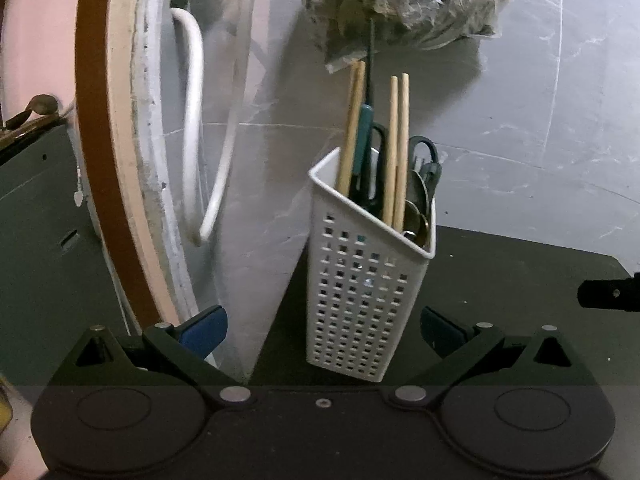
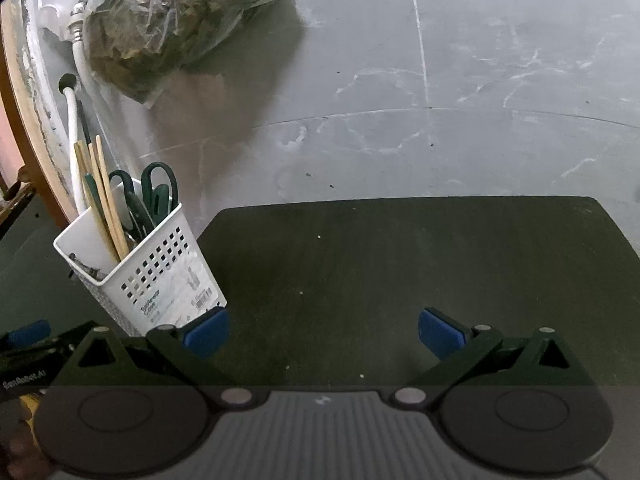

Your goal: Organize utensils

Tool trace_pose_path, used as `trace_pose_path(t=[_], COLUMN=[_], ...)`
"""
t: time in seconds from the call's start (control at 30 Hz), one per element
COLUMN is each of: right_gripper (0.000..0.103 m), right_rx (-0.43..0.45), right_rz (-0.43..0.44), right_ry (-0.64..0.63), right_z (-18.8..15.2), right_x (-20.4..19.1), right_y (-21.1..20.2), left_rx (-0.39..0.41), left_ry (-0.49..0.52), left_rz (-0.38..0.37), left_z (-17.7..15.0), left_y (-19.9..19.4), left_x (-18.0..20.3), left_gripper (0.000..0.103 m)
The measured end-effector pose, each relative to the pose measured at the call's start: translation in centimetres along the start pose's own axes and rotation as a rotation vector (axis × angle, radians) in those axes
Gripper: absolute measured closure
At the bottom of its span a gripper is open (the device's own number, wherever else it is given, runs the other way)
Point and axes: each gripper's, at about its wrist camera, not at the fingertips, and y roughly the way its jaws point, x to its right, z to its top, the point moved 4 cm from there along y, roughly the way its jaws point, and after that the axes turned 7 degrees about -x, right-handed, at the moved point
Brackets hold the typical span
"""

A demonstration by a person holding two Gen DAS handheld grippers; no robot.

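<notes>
Grey marbled wall tiles (image 2: 460, 80) back your dark work surface (image 2: 400, 280). Your left gripper (image 1: 322, 330) stands with its jaws spread wide; the white perforated utensil holder (image 1: 366, 300) sits upright between the blue pads (image 1: 204, 330), touching neither. The holder stands at the surface's left edge and contains wooden chopsticks (image 1: 400, 152), green-handled scissors (image 2: 154, 194) and metal spoons (image 1: 418, 204). Your right gripper (image 2: 324, 334) is also spread wide, with nothing between its pads. A clear plastic bag (image 2: 168, 24) hangs on the wall above the holder.
</notes>
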Motion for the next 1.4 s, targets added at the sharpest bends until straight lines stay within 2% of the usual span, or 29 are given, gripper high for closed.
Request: trace_pose_path(t=[0.2,0.37,0.67,0.83,1.4], right_gripper=[0.0,0.0,0.0,0.0,0.0], right_rx=[0.009,0.014,0.078,0.06,0.084], right_rz=[-0.058,-0.082,-0.118,-0.145,-0.152], right_ry=[0.061,0.111,0.071,0.034,0.003], right_z=[-2.1,-4.3,-8.0,-9.4,-9.9], right_x=[-1.3,-2.9,-6.3,-7.5,-8.1], right_y=[-2.0,-3.7,-7.8,-8.8,-10.2], left_rx=[-0.024,-0.033,0.011,0.005,0.007], left_ry=[0.002,0.074,0.097,0.109,0.09], left_rz=[0.011,0.023,-0.028,-0.043,-0.074], left_z=[-0.6,-2.0,-3.4,-5.0,-5.6], left_y=[-1.6,-3.8,-7.2,-8.1,-8.8], left_x=[-1.5,-2.5,-4.7,-5.2,-5.4], left_gripper=[0.001,0.001,0.001,0.001,0.001])
